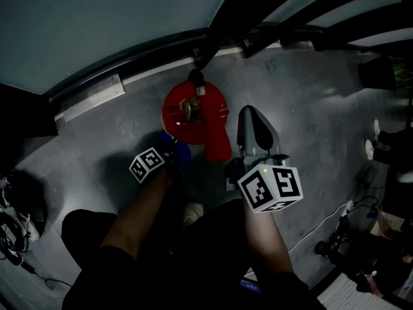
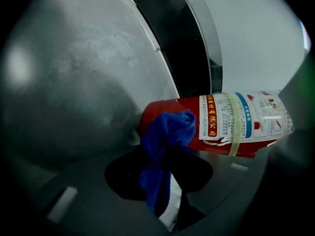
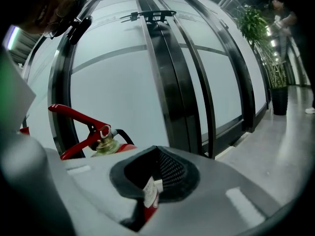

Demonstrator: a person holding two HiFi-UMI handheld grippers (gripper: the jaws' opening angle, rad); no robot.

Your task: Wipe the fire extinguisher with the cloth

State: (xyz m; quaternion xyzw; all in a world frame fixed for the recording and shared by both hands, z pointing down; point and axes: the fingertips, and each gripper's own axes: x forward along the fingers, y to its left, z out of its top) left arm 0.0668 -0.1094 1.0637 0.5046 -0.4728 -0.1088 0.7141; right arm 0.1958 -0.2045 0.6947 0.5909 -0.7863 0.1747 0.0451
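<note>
Grey floor (image 1: 310, 108) below. My left gripper (image 2: 165, 191) pinches limp cloth (image 2: 167, 129) ahead on heavy, slick fire extinguisher (image 2: 246, 122). My right gripper (image 3: 150, 195) nearly closed; handle (image 3: 74, 114) up-left looks the surest hold.

floor (image 1: 310, 108): grey, speckled | standing on it: red fire extinguisher (image 1: 213, 118), upright

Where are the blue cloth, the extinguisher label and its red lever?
cloth (image 2: 166, 132): left gripper view, bunched top fold.
label (image 2: 246, 116): left gripper view, middle of white printed panel.
lever (image 3: 74, 115): right gripper view, upper red handle, mid-length.
</note>
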